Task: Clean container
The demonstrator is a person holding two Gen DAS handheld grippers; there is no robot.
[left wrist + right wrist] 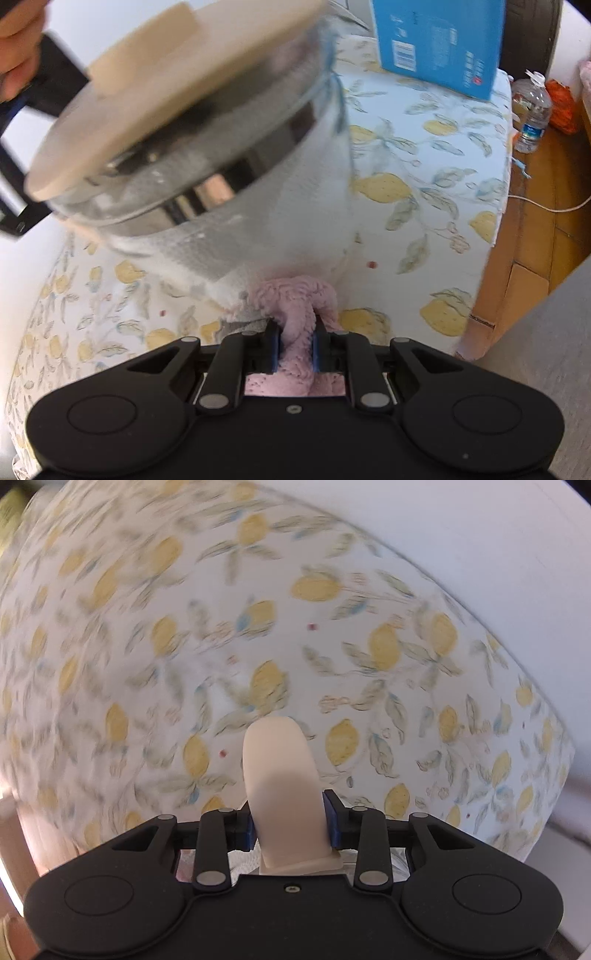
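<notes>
- Lemon-printed cloth covers the tabletop in the left wrist view, with wooden floor past its right edge; a blue box sits beyond the container and a water bottle stands on the floor to the right of it
- Filling the upper left of this view, the glass container is tilted and appears lifted off the tabletop, its pale lid still on; its wall looks hazy, though motion blur makes it hard to say whether that is residue
- Just below the container, the left claw is pinched narrow on a pink cloth, whose front fold touches the container's lower wall
- By my reading the outside is being wiped; the rest of the wall looks still to do, and the inside too, since the lid is on
- At the container's upper left, a hand and a dark claw body show
- In the right wrist view the same lemon cloth blurs across the background
- Right claw is closed on the lid's pale handle, which rises between its fingers; a sliver of glass shows beneath, so the container hangs directly under this claw
</notes>
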